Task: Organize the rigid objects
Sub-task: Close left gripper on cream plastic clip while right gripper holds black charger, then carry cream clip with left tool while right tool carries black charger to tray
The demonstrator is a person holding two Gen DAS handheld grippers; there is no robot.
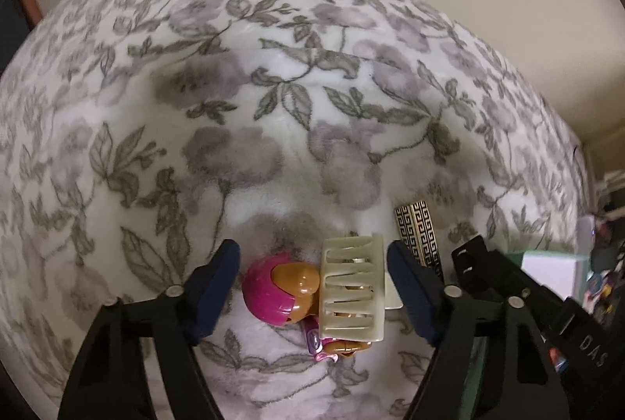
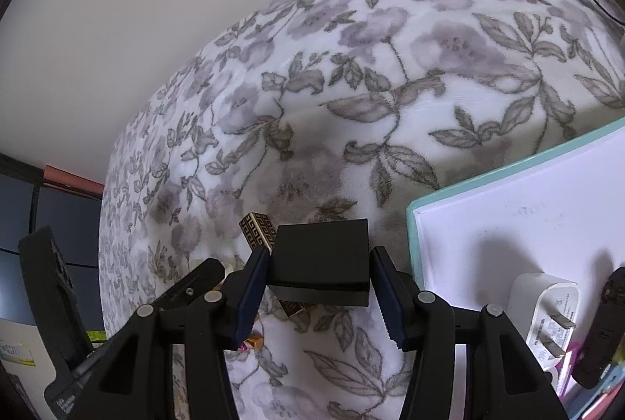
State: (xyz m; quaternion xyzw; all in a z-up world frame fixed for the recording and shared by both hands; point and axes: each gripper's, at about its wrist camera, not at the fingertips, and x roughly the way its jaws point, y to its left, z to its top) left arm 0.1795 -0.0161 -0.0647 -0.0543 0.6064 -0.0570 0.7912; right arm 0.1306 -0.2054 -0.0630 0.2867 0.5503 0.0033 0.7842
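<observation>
Floral fleece blanket [image 1: 273, 88] lay beneath, left gripper [image 1: 312, 287] gaped around cream plastic hair claw [image 1: 351, 287] and pink-helmeted toy figure [image 1: 273, 295], touching neither, right gripper [image 2: 320, 287] clamped black box [image 2: 320, 260] beside white teal-rimmed tray [image 2: 508, 217].

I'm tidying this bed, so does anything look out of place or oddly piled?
Yes. A cream hair clip lies on top of a pink toy figure on the floral blanket, piled rather than sorted. A patterned gold-and-black stick lies loose just beside them.
</observation>
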